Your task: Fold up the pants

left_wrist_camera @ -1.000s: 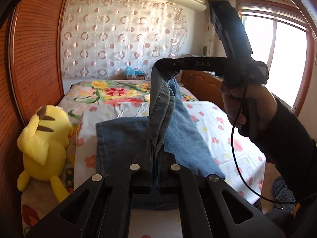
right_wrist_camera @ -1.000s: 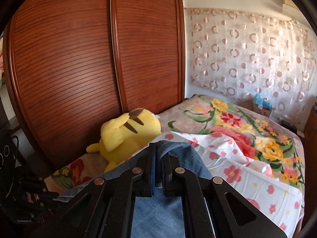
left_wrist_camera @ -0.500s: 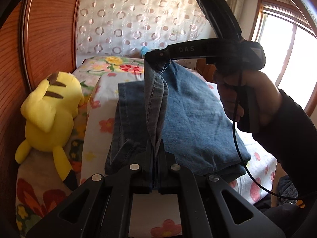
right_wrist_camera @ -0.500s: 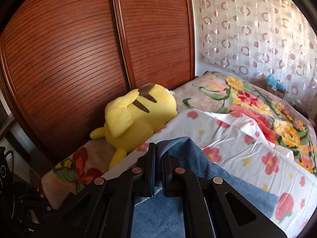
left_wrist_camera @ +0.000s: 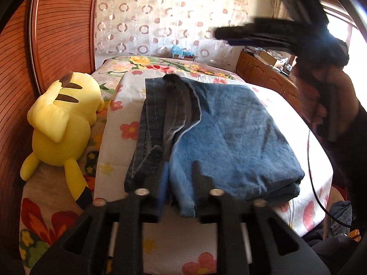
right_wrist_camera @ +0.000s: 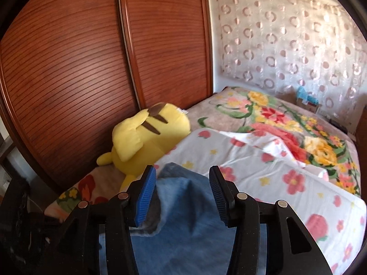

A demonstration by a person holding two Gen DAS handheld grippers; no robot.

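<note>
The blue denim pants (left_wrist_camera: 224, 133) lie folded in a stack on the white flowered sheet (left_wrist_camera: 128, 105) of the bed. My left gripper (left_wrist_camera: 179, 167) is open, its fingers on either side of the near edge of the fold. My right gripper (right_wrist_camera: 182, 178) is open just above the denim (right_wrist_camera: 183, 208), nothing held. In the left wrist view the right gripper (left_wrist_camera: 220, 33) shows blurred, above the far right of the pants, held by a hand.
A yellow plush toy (left_wrist_camera: 62, 123) lies left of the pants against the wooden wardrobe doors (right_wrist_camera: 91, 57). A floral blanket (right_wrist_camera: 286, 119) covers the far bed. A wooden cabinet (left_wrist_camera: 263, 73) stands at the right. A patterned curtain (left_wrist_camera: 160, 16) hangs behind.
Both grippers opened and let go of the raised denim edge. The fold dropped flat onto the stack. The right gripper has lifted away to the right.
</note>
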